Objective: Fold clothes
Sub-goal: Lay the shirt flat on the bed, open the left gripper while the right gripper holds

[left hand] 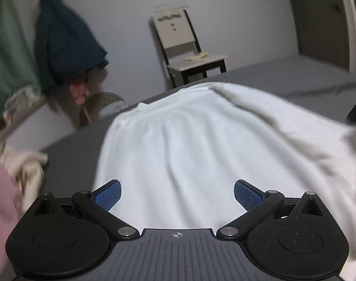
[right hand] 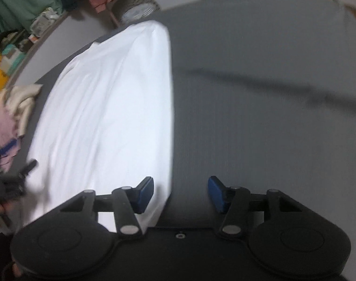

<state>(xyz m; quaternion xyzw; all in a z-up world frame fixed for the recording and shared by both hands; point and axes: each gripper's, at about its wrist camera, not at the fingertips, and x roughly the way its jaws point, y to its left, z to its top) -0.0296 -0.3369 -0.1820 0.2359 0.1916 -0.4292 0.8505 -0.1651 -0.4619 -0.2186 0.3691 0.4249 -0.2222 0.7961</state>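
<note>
Both of my views are soft with blur, and the right edge of the left wrist view smears the cloth into grey, so I cannot read its outline there. In the right wrist view a dark shape at the lower left edge is too blurred to identify.

The white garment (left hand: 189, 145) lies spread on the grey bed surface (left hand: 295, 79), filling the centre of the left wrist view; in the right wrist view it (right hand: 107, 107) occupies the left half, its right edge straight and folded-looking, with long soft creases along it.

My left gripper (left hand: 177, 194) has its fingers spread wide over the cloth, holding nothing. My right gripper (right hand: 180, 193) is also spread, its left finger (right hand: 144, 194) over the garment's edge, the other over bare grey.

A heap of clothes (right hand: 11, 117) sits at the left edge; a chair (left hand: 189, 46) stands at the upper centre.
</note>
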